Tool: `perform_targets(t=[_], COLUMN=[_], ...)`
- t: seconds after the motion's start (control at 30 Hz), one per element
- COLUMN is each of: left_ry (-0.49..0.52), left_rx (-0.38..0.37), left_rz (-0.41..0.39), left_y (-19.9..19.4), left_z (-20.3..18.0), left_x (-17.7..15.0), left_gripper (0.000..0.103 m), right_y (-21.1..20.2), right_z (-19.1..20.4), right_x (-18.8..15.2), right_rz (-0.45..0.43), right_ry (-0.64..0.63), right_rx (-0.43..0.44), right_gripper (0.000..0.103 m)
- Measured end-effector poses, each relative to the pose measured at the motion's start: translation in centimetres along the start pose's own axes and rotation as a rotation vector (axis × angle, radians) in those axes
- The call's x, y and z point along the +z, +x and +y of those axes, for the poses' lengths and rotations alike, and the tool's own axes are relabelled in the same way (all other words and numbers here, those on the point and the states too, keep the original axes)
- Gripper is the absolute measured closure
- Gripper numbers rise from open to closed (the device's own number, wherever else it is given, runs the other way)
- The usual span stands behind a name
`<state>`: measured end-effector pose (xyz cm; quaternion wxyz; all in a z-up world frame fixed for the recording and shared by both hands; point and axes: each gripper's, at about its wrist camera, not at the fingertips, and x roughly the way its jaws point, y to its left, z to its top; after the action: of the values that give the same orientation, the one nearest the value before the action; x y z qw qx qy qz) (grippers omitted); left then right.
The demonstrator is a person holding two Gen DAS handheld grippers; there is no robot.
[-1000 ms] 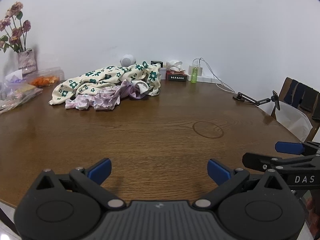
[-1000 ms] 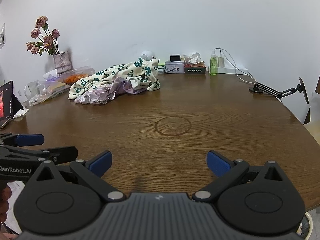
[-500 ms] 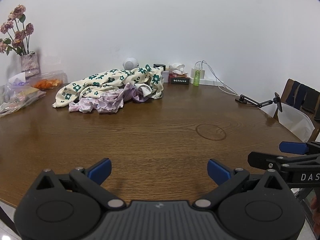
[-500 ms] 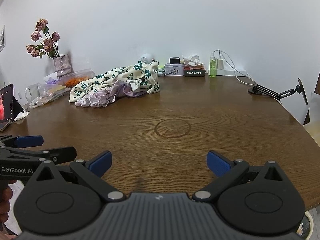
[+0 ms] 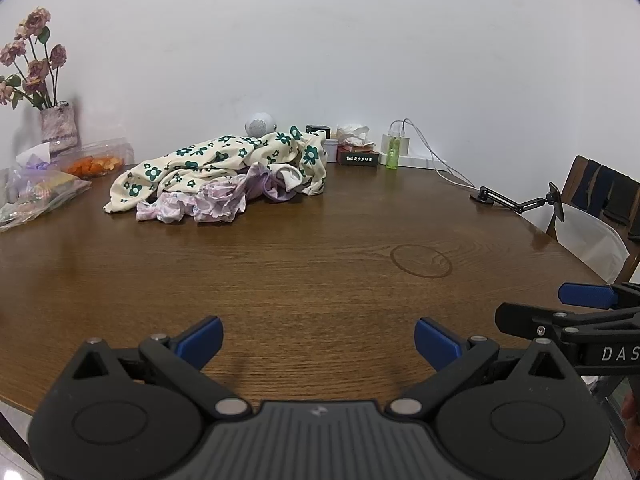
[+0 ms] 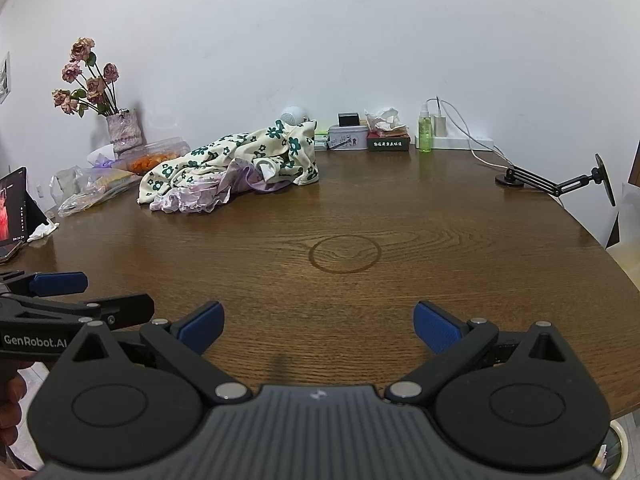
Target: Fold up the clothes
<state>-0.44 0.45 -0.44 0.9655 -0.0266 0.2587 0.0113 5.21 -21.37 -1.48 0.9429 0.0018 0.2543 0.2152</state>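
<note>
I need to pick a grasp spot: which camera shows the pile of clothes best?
The left wrist view: the pile of clothes sits larger and nearer the centre. The right wrist view shows the same pile smaller, off to the left.

Both views are evenly and softly lit, with no harsh glare. Dull sheen is seen on the round brown wooden table (image 5: 320, 264) toward its right edge. Faint shadows are cast on the plain white wall (image 6: 320, 40) behind the dried pink roses (image 6: 86, 80). Strong fisheye bending and dark corner vignetting are shown; the nearest black gripper bodies are slightly blurred.
</note>
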Motion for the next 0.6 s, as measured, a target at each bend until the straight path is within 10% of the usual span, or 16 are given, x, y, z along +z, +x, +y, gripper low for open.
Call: perform_targets(t=[0.6], left_ry=[-0.008], left_rx=[0.003], left_rz=[0.005], left_y=[0.14], left_z=[0.0], left_x=[-0.05], left_gripper=[0.001], right_y=[0.09], right_z=[0.04], right_x=[-0.1], right_rz=[0.012], right_ry=[0.006], right_rx=[0.001], right_gripper=[0.0])
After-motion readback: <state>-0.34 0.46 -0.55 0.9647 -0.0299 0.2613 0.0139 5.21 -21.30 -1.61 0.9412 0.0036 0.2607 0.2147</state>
